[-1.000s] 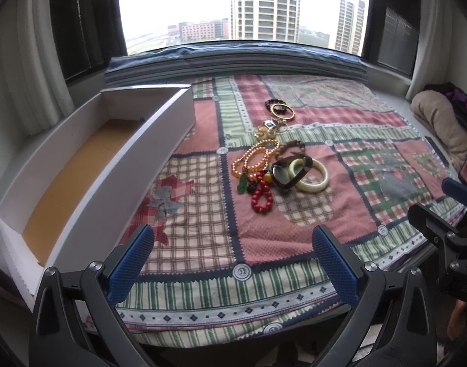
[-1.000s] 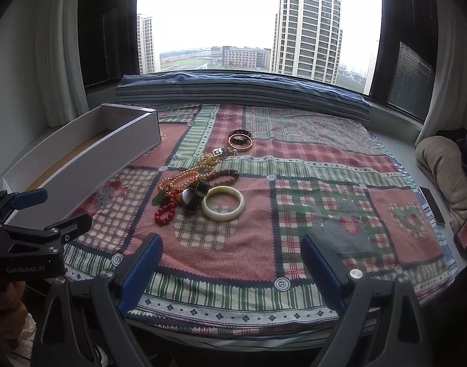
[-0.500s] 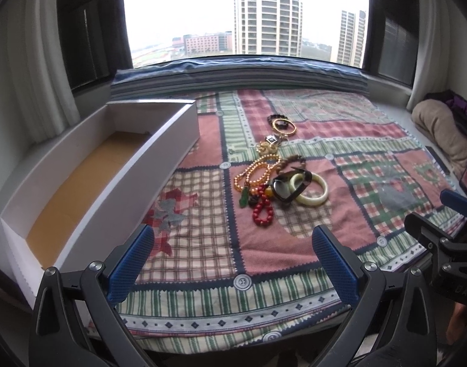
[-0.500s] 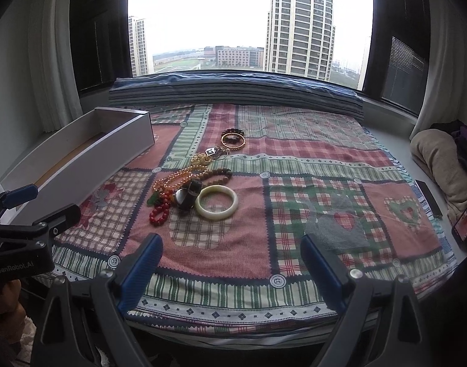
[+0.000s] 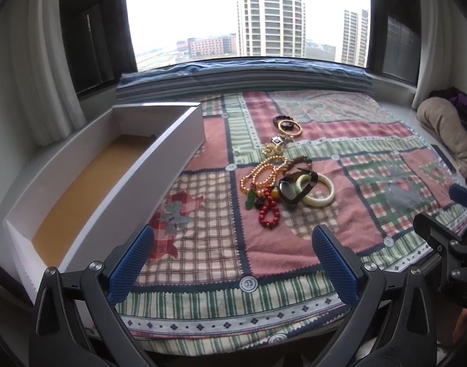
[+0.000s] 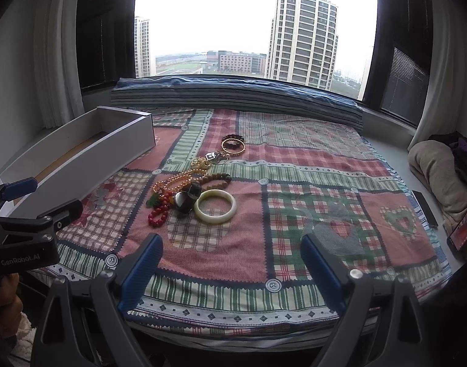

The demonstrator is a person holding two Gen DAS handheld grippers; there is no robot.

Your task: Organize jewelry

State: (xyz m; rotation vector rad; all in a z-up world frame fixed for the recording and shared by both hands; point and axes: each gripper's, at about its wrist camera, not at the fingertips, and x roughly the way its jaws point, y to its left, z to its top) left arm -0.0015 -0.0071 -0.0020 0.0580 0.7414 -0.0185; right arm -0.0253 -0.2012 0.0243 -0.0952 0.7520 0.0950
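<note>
A heap of jewelry lies mid-quilt: a pale jade bangle [image 5: 319, 190] [image 6: 215, 205], a dark bangle [image 5: 290, 188] [image 6: 186, 200], a red bead bracelet [image 5: 268, 211] [image 6: 157, 212], an amber bead necklace [image 5: 264, 169] [image 6: 180, 179], and a gold bangle [image 5: 290, 127] [image 6: 233, 146] farther back. A long white box [image 5: 160, 165] [image 6: 90, 165] with a tan floor stands open at the left, nothing inside. My left gripper [image 5: 233, 260] is open near the quilt's front edge, short of the heap. My right gripper [image 6: 232, 263] is open too, right of the left one.
The patchwork quilt [image 6: 310, 183] covers a window-side platform. Folded blue bedding [image 6: 233, 94] lines the window sill behind. A beige bundle [image 6: 438, 171] and a phone [image 6: 462, 234] lie at the right edge. A hand [image 6: 4, 299] holds the left gripper.
Both views have tilted up slightly, showing more window, and the jewelry and box have drifted a little in each view. Nothing was grasped; both grippers stay open.
</note>
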